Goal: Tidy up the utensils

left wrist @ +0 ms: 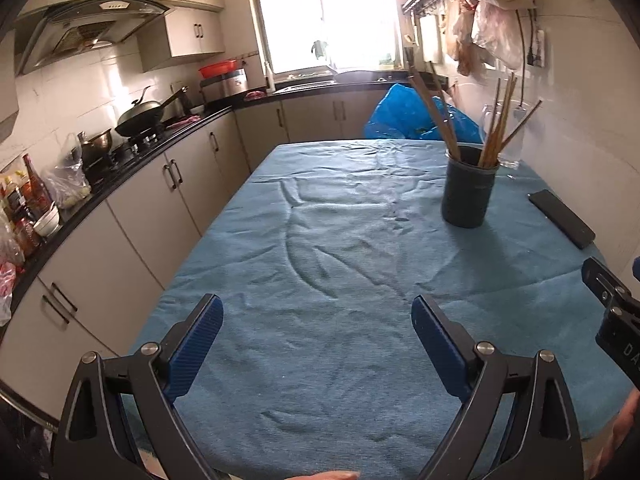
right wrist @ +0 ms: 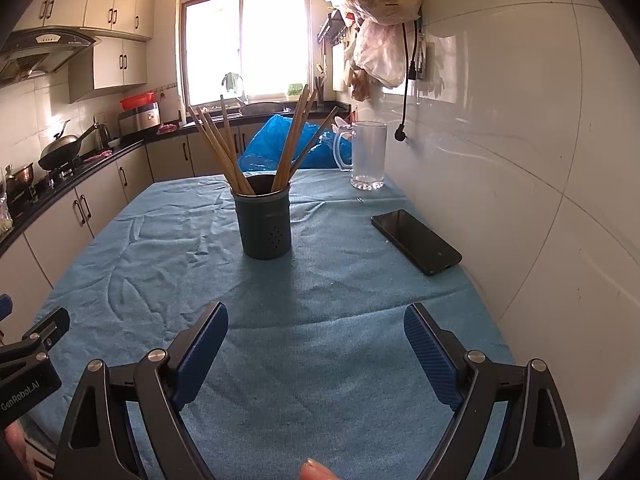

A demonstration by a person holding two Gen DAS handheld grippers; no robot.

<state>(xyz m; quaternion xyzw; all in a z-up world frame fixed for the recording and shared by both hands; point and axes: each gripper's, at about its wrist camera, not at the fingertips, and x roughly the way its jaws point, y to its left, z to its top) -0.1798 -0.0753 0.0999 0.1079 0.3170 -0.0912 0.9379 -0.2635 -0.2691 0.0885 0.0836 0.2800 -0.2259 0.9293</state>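
A dark round utensil holder (left wrist: 469, 192) (right wrist: 265, 222) stands upright on the blue tablecloth (left wrist: 320, 280) (right wrist: 160, 260), holding several wooden chopsticks (left wrist: 498, 128) (right wrist: 224, 148) that fan out of its top. My left gripper (left wrist: 318, 312) is open and empty, low over the near part of the table, well short of the holder. My right gripper (right wrist: 316, 320) is open and empty, also near the front, with the holder straight ahead. Each gripper shows at the edge of the other's view (left wrist: 612, 304) (right wrist: 36, 344).
A black phone (right wrist: 416, 242) (left wrist: 562, 218) lies on the cloth near the right wall. A clear glass mug (right wrist: 366, 154) stands at the far right corner, a blue plastic bag (right wrist: 288, 144) behind the table. Kitchen counter with wok (left wrist: 144, 118) runs along the left. White wall (right wrist: 520, 160) borders the right.
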